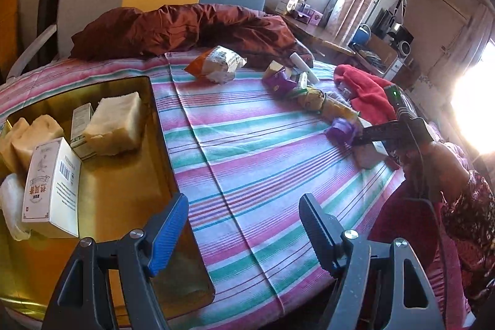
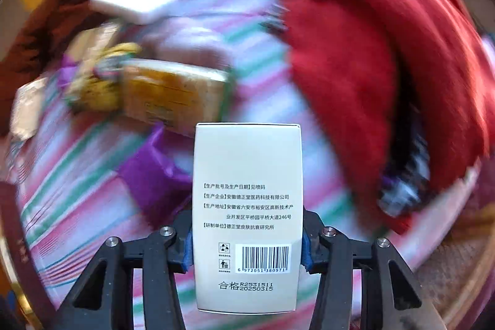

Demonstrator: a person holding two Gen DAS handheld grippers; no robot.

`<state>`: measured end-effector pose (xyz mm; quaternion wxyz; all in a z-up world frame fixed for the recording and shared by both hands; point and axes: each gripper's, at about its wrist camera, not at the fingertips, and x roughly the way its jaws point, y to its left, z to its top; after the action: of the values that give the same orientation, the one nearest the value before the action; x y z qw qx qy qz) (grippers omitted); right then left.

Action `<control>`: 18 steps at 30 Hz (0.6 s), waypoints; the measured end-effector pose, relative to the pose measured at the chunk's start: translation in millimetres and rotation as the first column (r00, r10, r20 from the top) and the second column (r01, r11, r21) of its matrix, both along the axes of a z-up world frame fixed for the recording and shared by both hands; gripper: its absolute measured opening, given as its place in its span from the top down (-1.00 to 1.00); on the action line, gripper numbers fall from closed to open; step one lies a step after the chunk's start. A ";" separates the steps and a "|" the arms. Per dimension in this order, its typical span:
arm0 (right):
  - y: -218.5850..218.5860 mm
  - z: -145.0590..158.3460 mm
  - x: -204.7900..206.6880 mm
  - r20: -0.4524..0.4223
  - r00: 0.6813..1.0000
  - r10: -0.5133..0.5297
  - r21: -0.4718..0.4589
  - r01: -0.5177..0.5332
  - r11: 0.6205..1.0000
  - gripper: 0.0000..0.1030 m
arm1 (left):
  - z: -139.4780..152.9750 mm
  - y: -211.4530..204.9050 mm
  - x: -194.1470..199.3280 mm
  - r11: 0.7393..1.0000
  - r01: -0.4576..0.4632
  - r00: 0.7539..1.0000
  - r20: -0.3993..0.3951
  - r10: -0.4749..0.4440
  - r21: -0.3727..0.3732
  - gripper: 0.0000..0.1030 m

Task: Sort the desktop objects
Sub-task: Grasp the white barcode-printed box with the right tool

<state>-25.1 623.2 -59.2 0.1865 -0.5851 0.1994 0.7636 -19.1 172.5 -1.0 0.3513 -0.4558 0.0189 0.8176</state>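
Note:
My right gripper [image 2: 247,249] is shut on a white box [image 2: 247,200] with a barcode and printed text, held above the striped cloth; the background is blurred. In the left wrist view the right gripper [image 1: 365,141] is at the table's right side with the white box [image 1: 369,155] in it, next to a purple wrapper [image 1: 340,130]. My left gripper [image 1: 244,225] is open and empty, above the right edge of the gold tray [image 1: 123,190]. The tray holds a white box [image 1: 51,187], a small carton [image 1: 81,126] and pale packs [image 1: 116,122].
Loose on the striped cloth [image 1: 247,150] are a snack bag [image 1: 216,64], a purple carton [image 1: 278,79], a white tube [image 1: 304,67] and yellow packets [image 1: 324,102]. A red cloth [image 1: 365,88] lies at the right, a brown jacket [image 1: 185,27] at the back.

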 end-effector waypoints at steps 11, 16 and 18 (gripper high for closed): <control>-10.0 19.6 13.5 -0.074 0.996 0.055 0.061 -0.050 0.997 0.03 | -4.2 57.6 -11.8 0.996 0.077 0.997 0.012 -0.077 -0.036 -0.51; -1.0 18.6 23.7 -0.070 0.997 -0.029 0.105 0.036 0.994 0.03 | -20.5 110.5 -24.6 0.988 0.132 0.989 0.079 -0.125 -0.083 -0.61; -1.6 19.4 23.0 -0.077 0.996 -0.042 0.126 0.051 0.991 0.03 | -24.2 135.2 -30.2 0.985 0.149 0.986 0.088 -0.141 -0.091 -0.61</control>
<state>-2.1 621.6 -39.8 0.2338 -0.5386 0.1705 0.7913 -49.4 307.7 -25.2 0.3876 -0.5026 0.0775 0.7688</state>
